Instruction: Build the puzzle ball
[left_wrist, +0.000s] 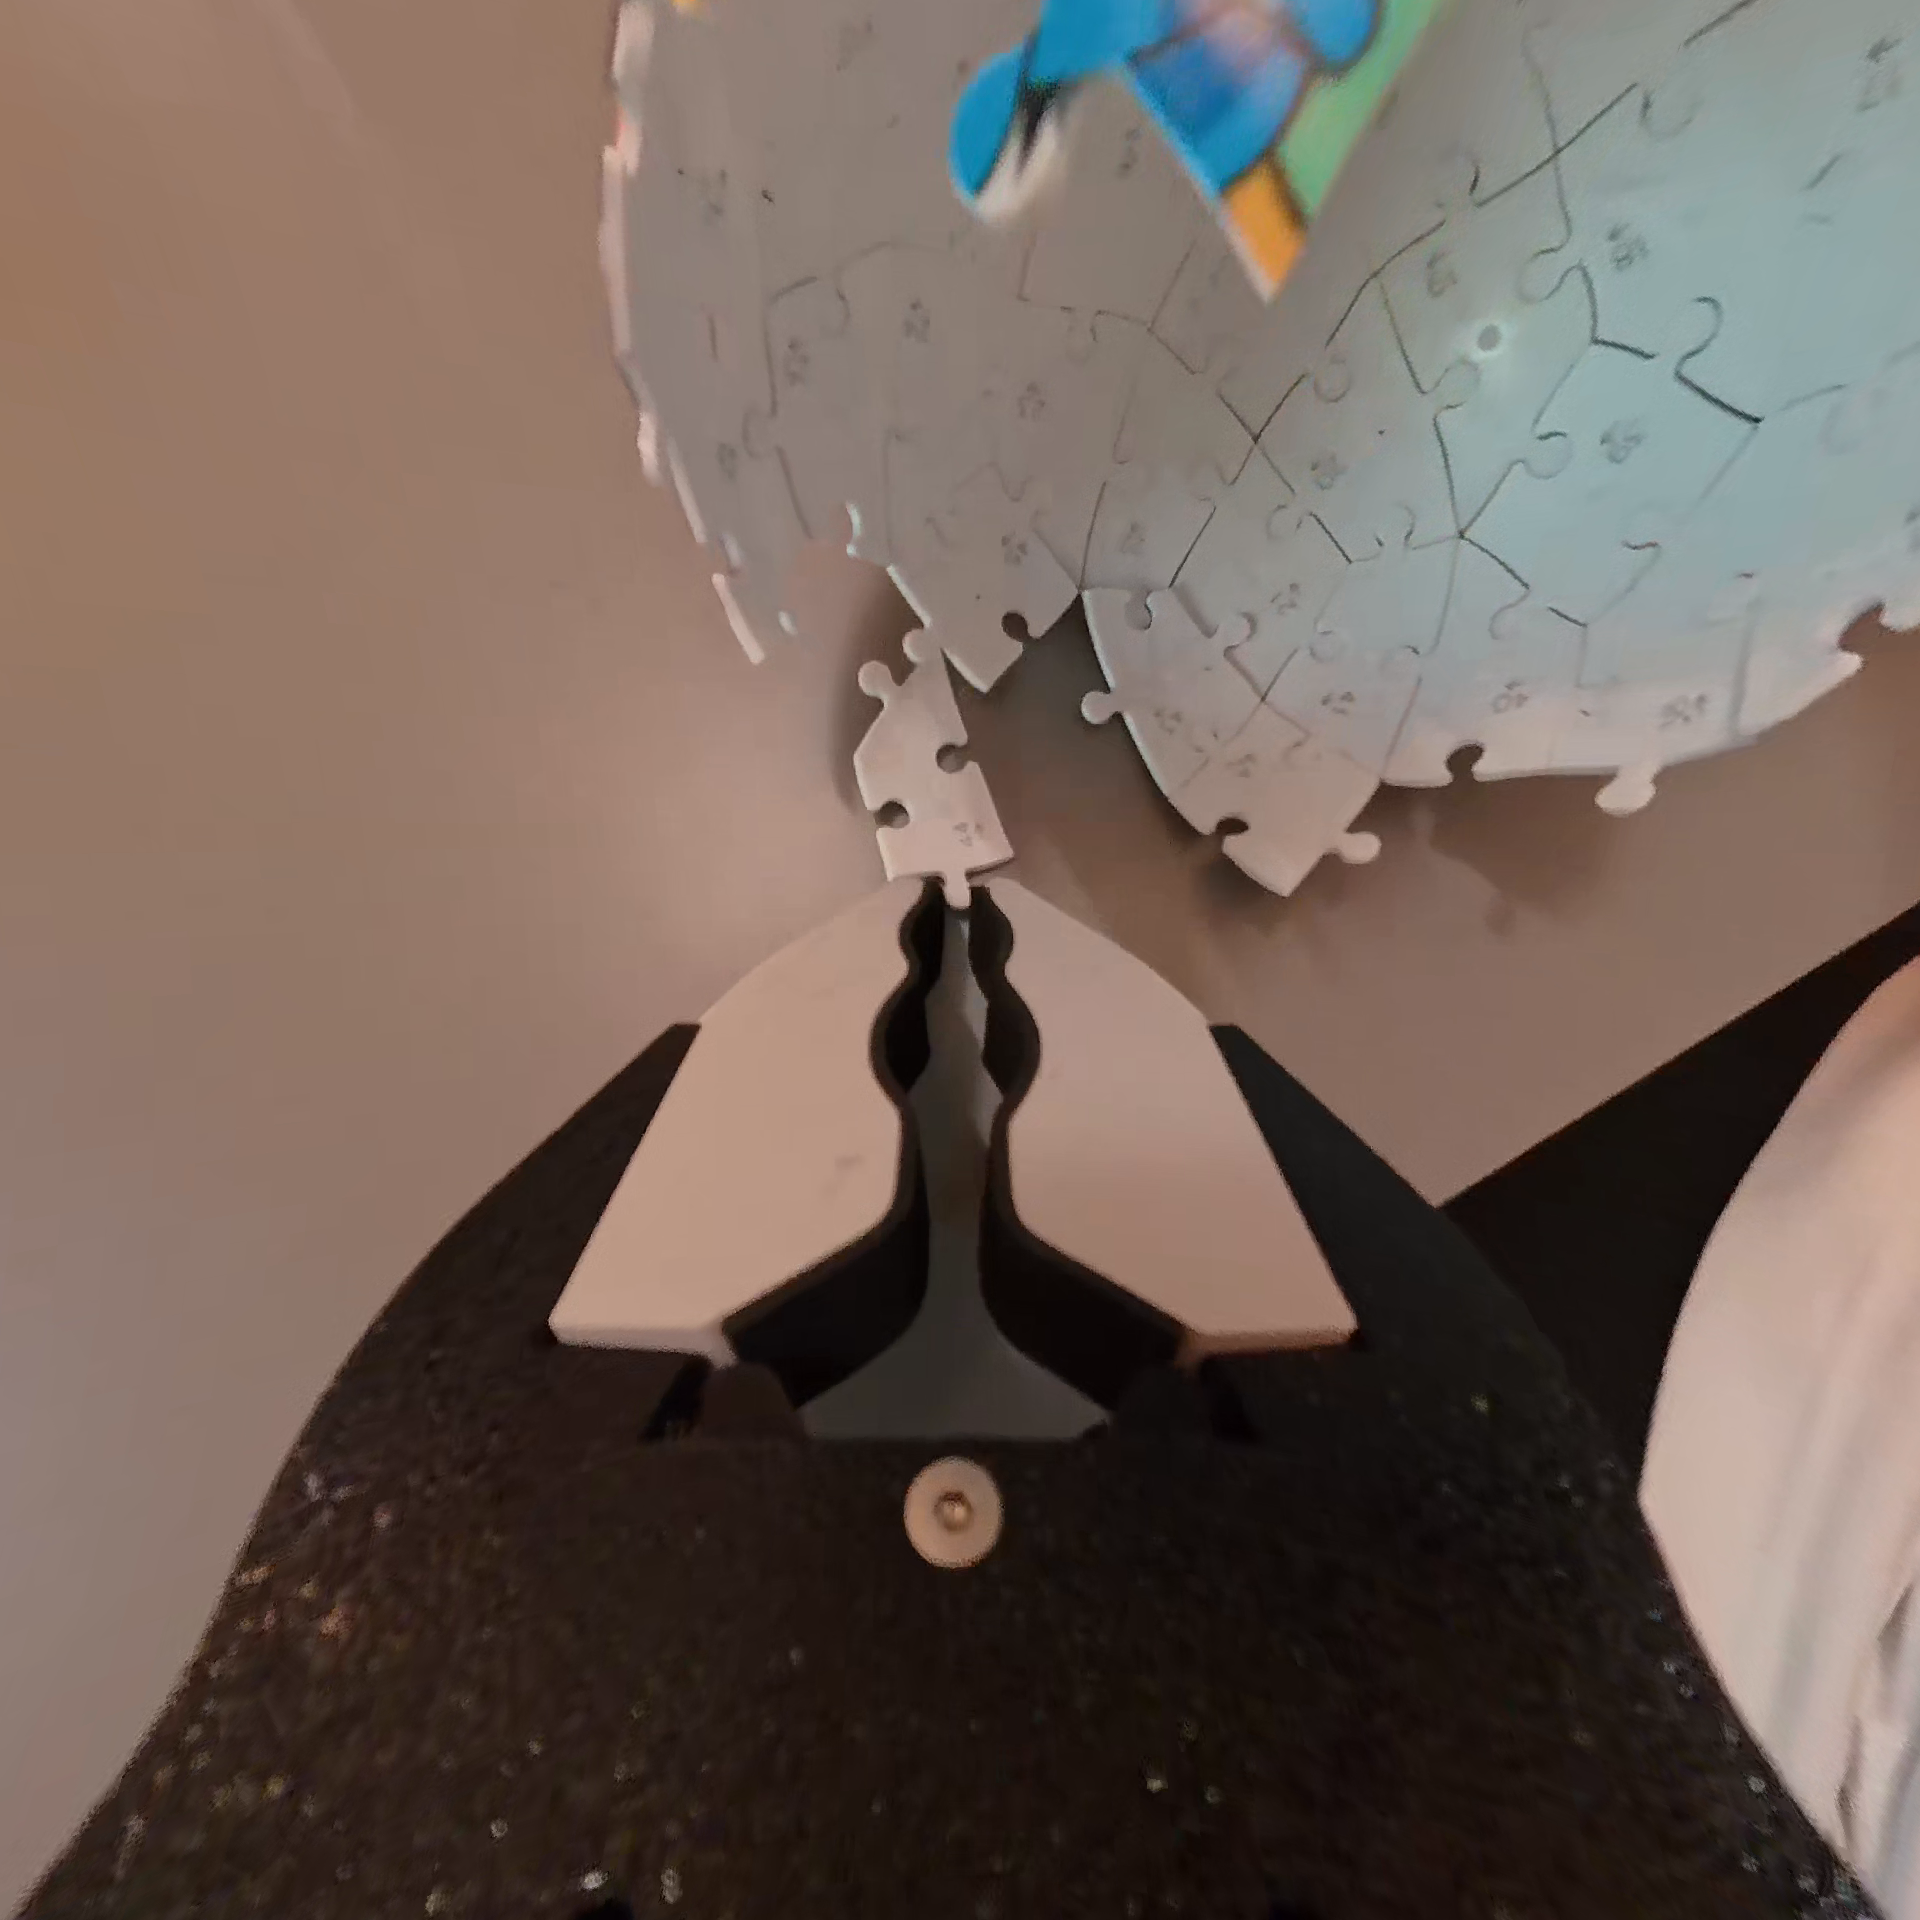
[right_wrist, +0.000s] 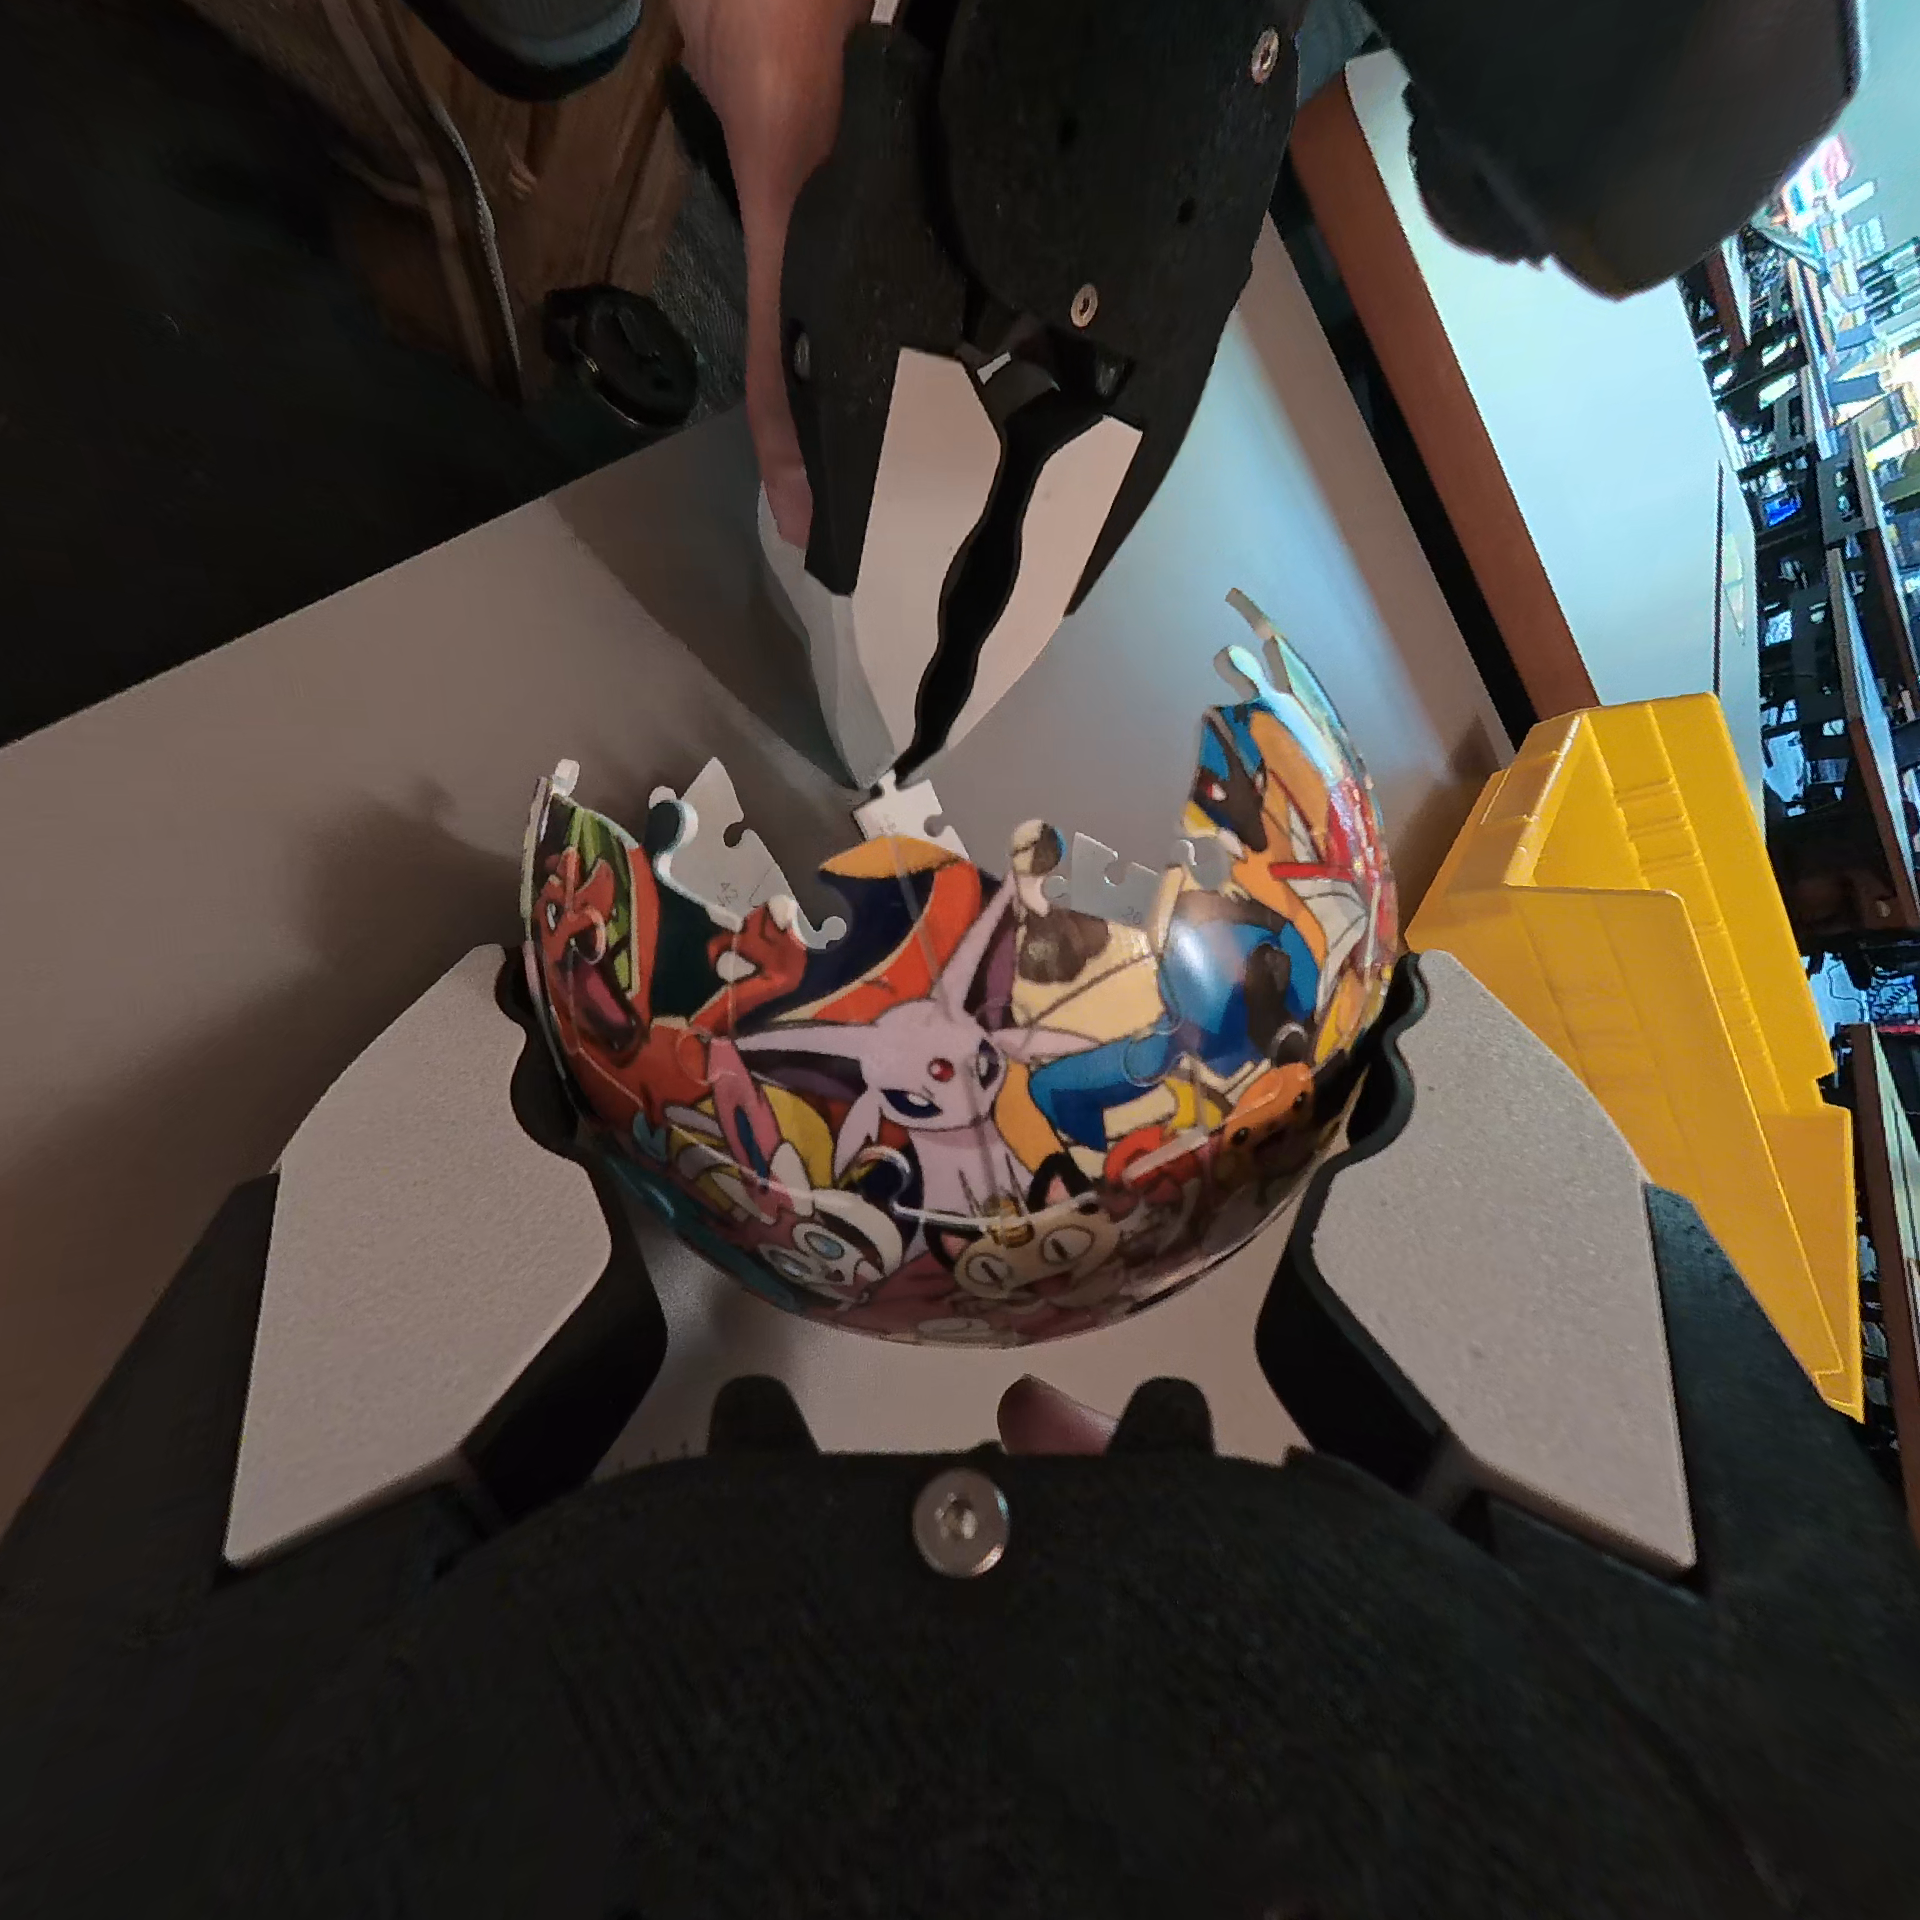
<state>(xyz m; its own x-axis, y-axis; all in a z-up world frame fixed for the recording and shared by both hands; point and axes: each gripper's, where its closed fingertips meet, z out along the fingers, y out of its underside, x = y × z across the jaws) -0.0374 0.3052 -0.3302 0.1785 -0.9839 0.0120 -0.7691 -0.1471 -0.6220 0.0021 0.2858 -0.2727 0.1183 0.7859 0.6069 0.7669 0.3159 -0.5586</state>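
Note:
The puzzle ball (right_wrist: 966, 1091) is a half-built shell with colourful cartoon figures outside and a pale grey inside (left_wrist: 1351, 499). My right gripper (right_wrist: 961, 1039) is shut on the ball, one finger on each side, and holds it above the table. My left gripper (left_wrist: 956, 899) is shut on a single grey puzzle piece (left_wrist: 925, 769) by its bottom tab. The piece sits at a V-shaped gap in the shell's jagged rim. In the right wrist view the left gripper (right_wrist: 883, 774) comes from above with the piece (right_wrist: 909, 821) at the far rim.
A yellow plastic bin (right_wrist: 1621, 997) stands on the light table (right_wrist: 260, 831) right of the ball. The table's wooden edge (right_wrist: 1455, 499) runs behind it, with shelves beyond. A hand (right_wrist: 769, 208) holds the left gripper. A pale sleeve (left_wrist: 1787, 1351) is at lower right. About 9 cm separates my left fingertips from my right.

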